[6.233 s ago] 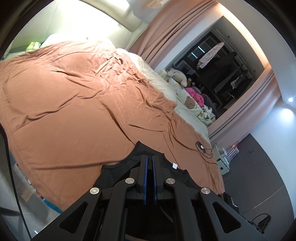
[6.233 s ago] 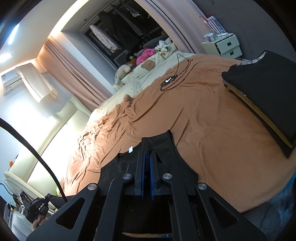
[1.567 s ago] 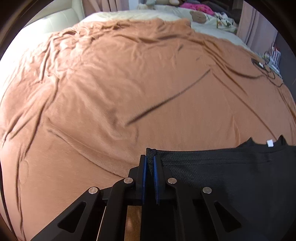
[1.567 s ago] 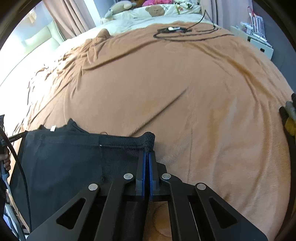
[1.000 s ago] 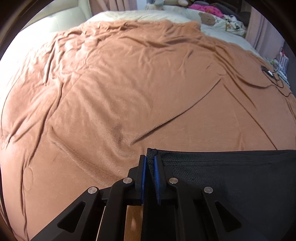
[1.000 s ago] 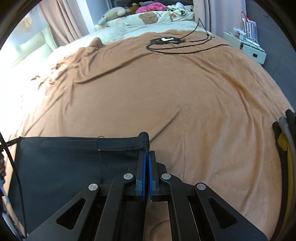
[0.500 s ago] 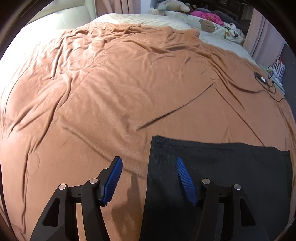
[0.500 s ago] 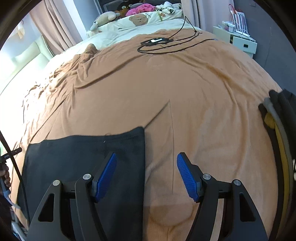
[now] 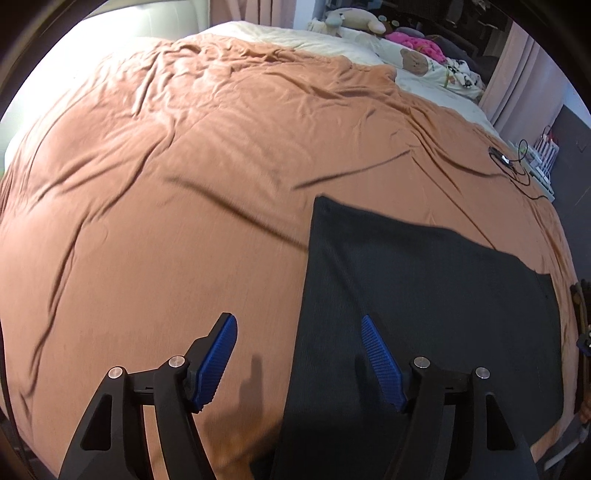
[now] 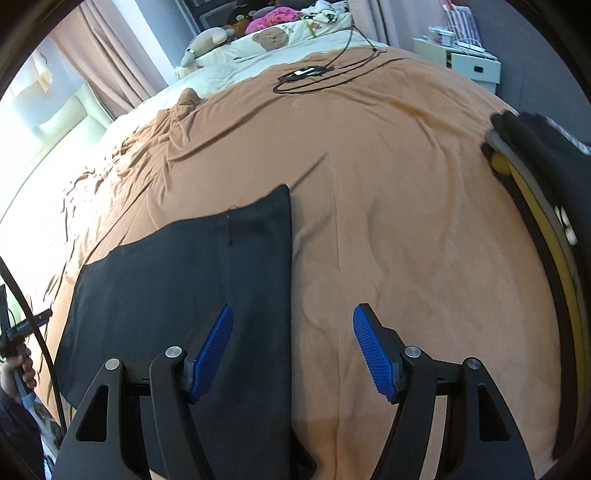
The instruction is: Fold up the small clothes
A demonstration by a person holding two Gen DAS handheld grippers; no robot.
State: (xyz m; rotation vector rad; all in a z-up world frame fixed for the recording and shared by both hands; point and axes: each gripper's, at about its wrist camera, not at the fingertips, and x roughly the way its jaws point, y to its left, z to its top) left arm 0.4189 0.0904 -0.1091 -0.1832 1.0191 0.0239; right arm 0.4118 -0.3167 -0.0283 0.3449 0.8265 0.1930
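A black garment (image 9: 424, 302) lies flat as a folded rectangle on the brown blanket (image 9: 184, 184). My left gripper (image 9: 297, 325) hovers above its left edge, jaws still opening, nothing pressed between the blue pads. In the right wrist view the same black garment (image 10: 177, 280) spreads to the left. Over its right edge hangs my right gripper (image 10: 291, 314), open, its pads clear of the cloth.
A stack of folded clothes (image 10: 535, 206) sits at the bed's right edge. A phone with a black cable (image 10: 306, 74) lies farther back. Stuffed toys and pillows (image 10: 266, 33) line the head of the bed. A white drawer unit (image 10: 469, 62) stands beside it. A hand (image 10: 14, 369) holds a handle at left.
Both grippers let go of the garment's top corners and drew back toward the near edge. The garment now lies flat, with more of it showing in both views.
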